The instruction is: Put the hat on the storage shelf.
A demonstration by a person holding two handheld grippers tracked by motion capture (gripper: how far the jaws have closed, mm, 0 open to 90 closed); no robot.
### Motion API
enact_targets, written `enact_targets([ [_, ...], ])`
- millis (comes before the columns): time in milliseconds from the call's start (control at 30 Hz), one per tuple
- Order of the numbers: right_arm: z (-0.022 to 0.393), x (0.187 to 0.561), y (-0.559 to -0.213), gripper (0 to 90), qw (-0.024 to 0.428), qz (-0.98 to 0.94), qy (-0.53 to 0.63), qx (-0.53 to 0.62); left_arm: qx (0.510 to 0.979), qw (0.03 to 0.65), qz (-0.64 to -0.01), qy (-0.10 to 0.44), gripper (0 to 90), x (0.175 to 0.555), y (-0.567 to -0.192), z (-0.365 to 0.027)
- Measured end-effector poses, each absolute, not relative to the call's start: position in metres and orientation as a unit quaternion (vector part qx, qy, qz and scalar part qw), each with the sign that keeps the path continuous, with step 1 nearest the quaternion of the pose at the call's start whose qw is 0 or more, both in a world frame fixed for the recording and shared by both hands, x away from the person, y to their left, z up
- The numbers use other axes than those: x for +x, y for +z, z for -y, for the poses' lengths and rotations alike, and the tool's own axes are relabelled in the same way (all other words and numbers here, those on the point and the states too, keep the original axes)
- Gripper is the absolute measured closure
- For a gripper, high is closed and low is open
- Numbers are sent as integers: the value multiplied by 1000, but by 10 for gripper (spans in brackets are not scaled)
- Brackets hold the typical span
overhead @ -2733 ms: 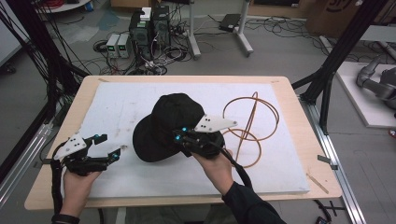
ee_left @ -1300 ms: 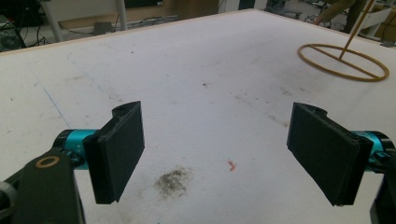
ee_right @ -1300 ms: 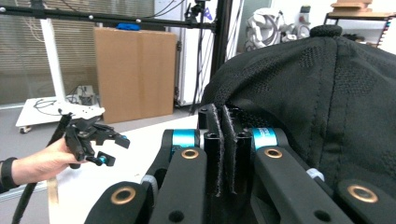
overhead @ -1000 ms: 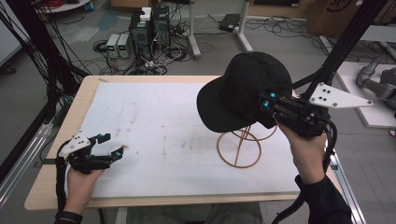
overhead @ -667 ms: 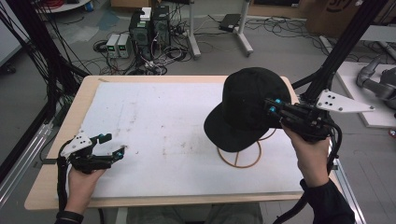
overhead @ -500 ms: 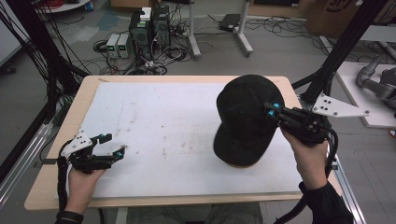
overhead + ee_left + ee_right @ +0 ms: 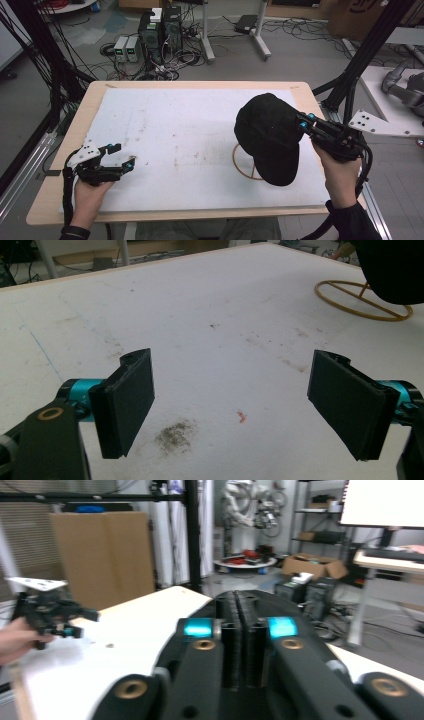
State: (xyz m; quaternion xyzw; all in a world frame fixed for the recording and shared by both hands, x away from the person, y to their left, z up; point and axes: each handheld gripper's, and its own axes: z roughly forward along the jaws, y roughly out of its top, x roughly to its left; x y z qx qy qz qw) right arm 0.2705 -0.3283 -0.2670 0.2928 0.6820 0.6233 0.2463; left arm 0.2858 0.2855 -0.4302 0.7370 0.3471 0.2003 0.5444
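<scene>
White table (image 7: pixel 165 130): right gripper (image 7: pixel 303 123) level at cap (image 7: pixel 270 135); left gripper (image 7: pixel 122 157) low.

The white-topped wooden desk (image 7: pixel 190 135) is overlooked from high above; it is skimmed closely from both gripper cameras, the right one somewhat blurred.

A black cap (image 7: pixel 269 135) sits draped over a copper wire stand (image 7: pixel 243 163) — brim hanging toward the table's near edge.
</scene>
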Motion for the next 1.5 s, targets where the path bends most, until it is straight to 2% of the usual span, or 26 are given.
enact_targets([
  [67,332,272,-270,775,259,-676,619,304,737,545,-347,199,187,286,-430,-284],
  [133,335,274,-273,699,266,-669,617,317,739,544,-345,199,186,286,-430,-284],
  [200,338,275,-275,689,268,-666,618,321,739,545,-344,198,184,287,-430,-284],
  [233,344,277,-280,649,279,-658,614,335,738,546,-344,198,184,287,-430,-283],
  [467,374,280,-303,605,299,-628,605,387,738,547,-342,197,182,287,-430,-283],
  [767,397,287,-339,506,296,-627,575,435,741,547,-337,196,178,290,-432,-280],
  [967,404,298,-371,392,293,-633,552,456,743,545,-334,200,171,291,-432,-278],
  [1200,401,305,-394,333,284,-637,535,477,741,543,-336,209,164,289,-433,-279],
  [1500,398,307,-403,316,278,-644,524,483,743,541,-334,210,162,289,-435,-279],
])
